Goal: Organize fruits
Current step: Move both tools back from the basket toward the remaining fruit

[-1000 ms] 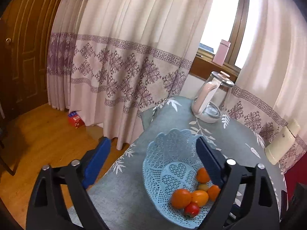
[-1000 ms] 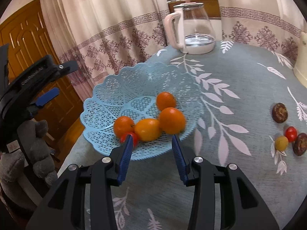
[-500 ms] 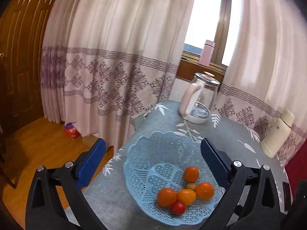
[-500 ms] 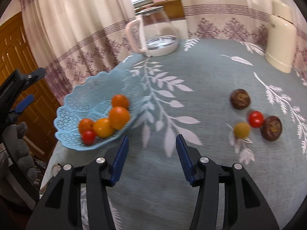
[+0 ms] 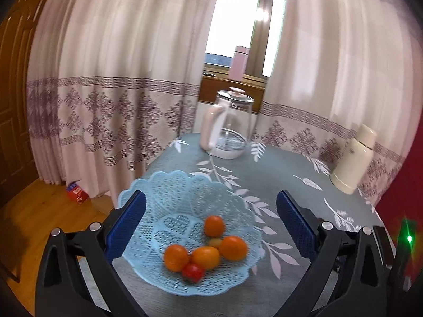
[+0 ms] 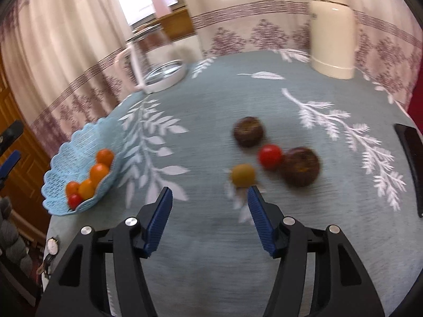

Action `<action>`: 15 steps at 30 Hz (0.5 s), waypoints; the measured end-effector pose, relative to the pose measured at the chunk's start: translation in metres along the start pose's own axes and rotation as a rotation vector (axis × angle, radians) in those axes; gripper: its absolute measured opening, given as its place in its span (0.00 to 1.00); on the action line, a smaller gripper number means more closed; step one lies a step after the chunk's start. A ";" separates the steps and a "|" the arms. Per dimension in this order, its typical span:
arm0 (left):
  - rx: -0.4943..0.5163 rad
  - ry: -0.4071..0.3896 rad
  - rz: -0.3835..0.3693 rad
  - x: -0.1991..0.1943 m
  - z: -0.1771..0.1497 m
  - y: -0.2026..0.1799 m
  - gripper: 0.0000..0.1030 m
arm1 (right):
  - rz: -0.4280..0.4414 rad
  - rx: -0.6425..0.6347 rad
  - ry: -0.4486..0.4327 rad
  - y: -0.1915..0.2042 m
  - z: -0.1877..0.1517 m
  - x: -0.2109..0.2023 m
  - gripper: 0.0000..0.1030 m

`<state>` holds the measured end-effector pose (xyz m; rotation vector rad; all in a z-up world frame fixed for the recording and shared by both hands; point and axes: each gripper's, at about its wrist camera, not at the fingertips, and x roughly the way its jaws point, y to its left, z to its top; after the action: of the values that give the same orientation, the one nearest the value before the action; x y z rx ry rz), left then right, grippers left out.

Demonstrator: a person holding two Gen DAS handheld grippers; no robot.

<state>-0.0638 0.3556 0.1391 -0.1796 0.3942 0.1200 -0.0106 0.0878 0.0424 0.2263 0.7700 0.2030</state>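
Observation:
A light blue lattice basket [image 5: 185, 198] [image 6: 79, 142] sits near the table's left edge, holding several orange fruits [image 5: 232, 248] [image 6: 99, 171], a red tomato [image 5: 192, 272] [image 6: 74, 200] and a small yellow fruit [image 5: 214, 242]. Loose on the cloth lie a yellow fruit [image 6: 243, 175], a red tomato [image 6: 269, 155] and two dark brown fruits [image 6: 248, 131] [image 6: 300, 166]. My left gripper [image 5: 210, 223] stands open above the basket, nothing between its pads. My right gripper [image 6: 210, 211] is open and empty, its right fingertip just short of the yellow fruit.
A glass kettle [image 5: 227, 126] [image 6: 156, 63] with a pink handle stands at the back of the table, a cream thermos [image 5: 353, 158] [image 6: 331, 26] at the back right. A dark flat object [image 6: 412, 169] lies at the right edge. Curtains hang behind; a wristwatch [image 6: 53, 245] lies left.
My right gripper has swung right, from the basket to the loose fruits, and its jaws have spread wider. My left gripper's view has turned right, bringing the basket between its fingers.

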 end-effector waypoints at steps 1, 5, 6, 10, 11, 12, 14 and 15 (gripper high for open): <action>0.013 0.003 -0.008 0.000 -0.002 -0.004 0.97 | -0.011 0.015 -0.004 -0.007 0.001 -0.001 0.58; 0.058 0.016 -0.030 0.002 -0.008 -0.022 0.97 | -0.044 0.055 -0.016 -0.027 0.003 -0.002 0.58; 0.060 0.019 -0.034 0.002 -0.009 -0.025 0.97 | -0.049 0.062 -0.019 -0.031 0.004 -0.002 0.58; 0.064 0.037 -0.052 0.004 -0.014 -0.034 0.97 | -0.071 0.084 -0.030 -0.046 0.006 -0.004 0.58; 0.067 0.043 -0.056 0.006 -0.016 -0.037 0.97 | -0.078 0.088 -0.029 -0.049 0.007 -0.003 0.58; 0.069 0.048 -0.060 0.007 -0.018 -0.040 0.97 | -0.083 0.090 -0.027 -0.051 0.007 -0.002 0.58; 0.078 0.059 -0.070 0.009 -0.021 -0.046 0.97 | -0.100 0.097 -0.018 -0.058 0.008 0.001 0.58; 0.085 0.065 -0.075 0.009 -0.022 -0.050 0.97 | -0.106 0.101 -0.015 -0.061 0.008 0.003 0.58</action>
<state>-0.0559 0.3035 0.1225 -0.1144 0.4557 0.0233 0.0030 0.0292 0.0297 0.2810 0.7761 0.0619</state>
